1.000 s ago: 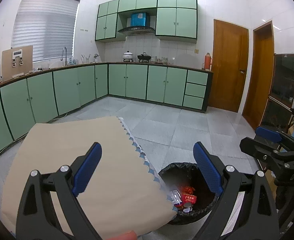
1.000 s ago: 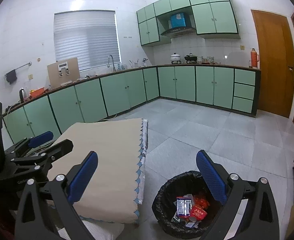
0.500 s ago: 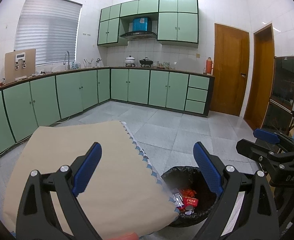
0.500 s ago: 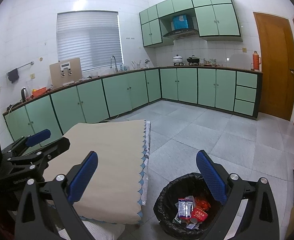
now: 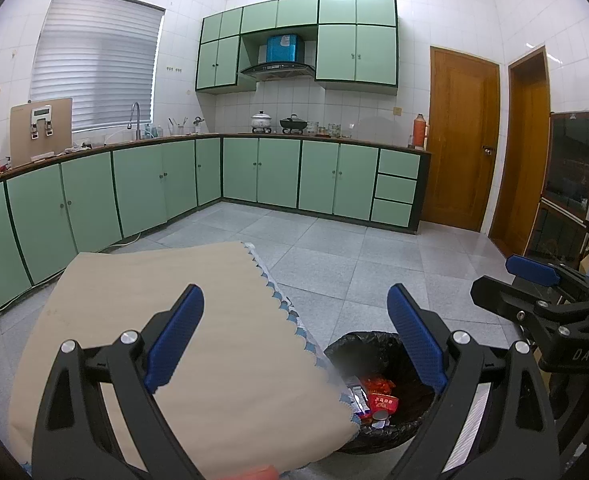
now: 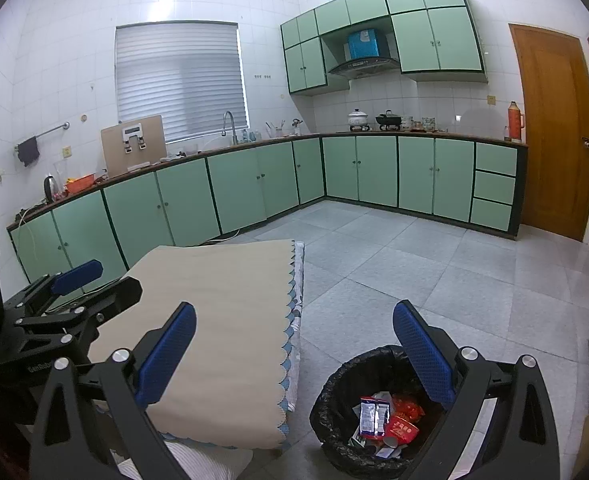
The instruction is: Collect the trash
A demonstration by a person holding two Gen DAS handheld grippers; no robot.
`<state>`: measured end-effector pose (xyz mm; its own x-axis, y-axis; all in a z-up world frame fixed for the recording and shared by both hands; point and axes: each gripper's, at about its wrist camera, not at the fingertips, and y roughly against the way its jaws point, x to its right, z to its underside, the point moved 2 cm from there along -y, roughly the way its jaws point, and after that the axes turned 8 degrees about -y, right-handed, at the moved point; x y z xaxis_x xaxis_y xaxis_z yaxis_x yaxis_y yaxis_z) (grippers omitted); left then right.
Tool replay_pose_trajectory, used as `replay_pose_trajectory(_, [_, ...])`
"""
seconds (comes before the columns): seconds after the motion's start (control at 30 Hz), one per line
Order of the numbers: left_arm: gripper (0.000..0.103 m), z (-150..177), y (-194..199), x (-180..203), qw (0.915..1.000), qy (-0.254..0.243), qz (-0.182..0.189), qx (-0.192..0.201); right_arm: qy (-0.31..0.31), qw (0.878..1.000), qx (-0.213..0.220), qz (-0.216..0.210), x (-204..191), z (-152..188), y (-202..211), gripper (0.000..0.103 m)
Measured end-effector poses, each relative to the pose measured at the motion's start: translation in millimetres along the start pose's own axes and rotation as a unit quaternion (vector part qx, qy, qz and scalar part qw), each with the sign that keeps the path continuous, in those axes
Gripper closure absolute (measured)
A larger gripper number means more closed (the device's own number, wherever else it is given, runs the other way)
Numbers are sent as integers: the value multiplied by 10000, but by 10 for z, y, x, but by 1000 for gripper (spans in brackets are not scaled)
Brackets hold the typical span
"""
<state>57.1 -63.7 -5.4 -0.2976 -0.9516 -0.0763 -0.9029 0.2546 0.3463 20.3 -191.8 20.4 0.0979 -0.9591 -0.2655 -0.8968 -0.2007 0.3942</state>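
A black-bagged trash bin (image 6: 378, 412) stands on the floor to the right of the table; red and blue-white wrappers (image 6: 390, 420) lie inside it. The same bin (image 5: 378, 388) shows low in the left wrist view, partly behind the table corner. My left gripper (image 5: 294, 336) is open and holds nothing, raised over the beige tablecloth (image 5: 198, 320). My right gripper (image 6: 294, 352) is open too, above the gap between table and bin. Each gripper shows in the other's view: the right gripper (image 5: 542, 292) at the far right, the left gripper (image 6: 66, 292) at the far left.
The beige-covered table (image 6: 230, 304) has a scalloped blue edge. Green cabinets (image 5: 278, 176) line the back and left walls under a counter with a sink, pots and a red thermos. Two wooden doors (image 5: 462, 140) stand at right. Grey tiled floor (image 6: 434, 272) lies open beyond the bin.
Both cameras have tilted up and pulled back slightly, so the bin and table sit lower in the frames. Both grippers stay open and empty.
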Motion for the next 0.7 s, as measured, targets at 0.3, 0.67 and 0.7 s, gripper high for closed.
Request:
replay_pose_trajectory(0.3, [13,13,5,-5,10000,-1,4,-12,-7,10000,-1,-5,0,-6,0,6])
replay_pose_trajectory(0.67, [13,27,17,-17,10000,-4,2,-23,-16,10000,-3,-9,-4,-8,-3,6])
replay_pose_trajectory(0.7, [13,18,14,-15,10000,-5,1,-22,-16,10000,-5,-10,-5,-7,-2,6])
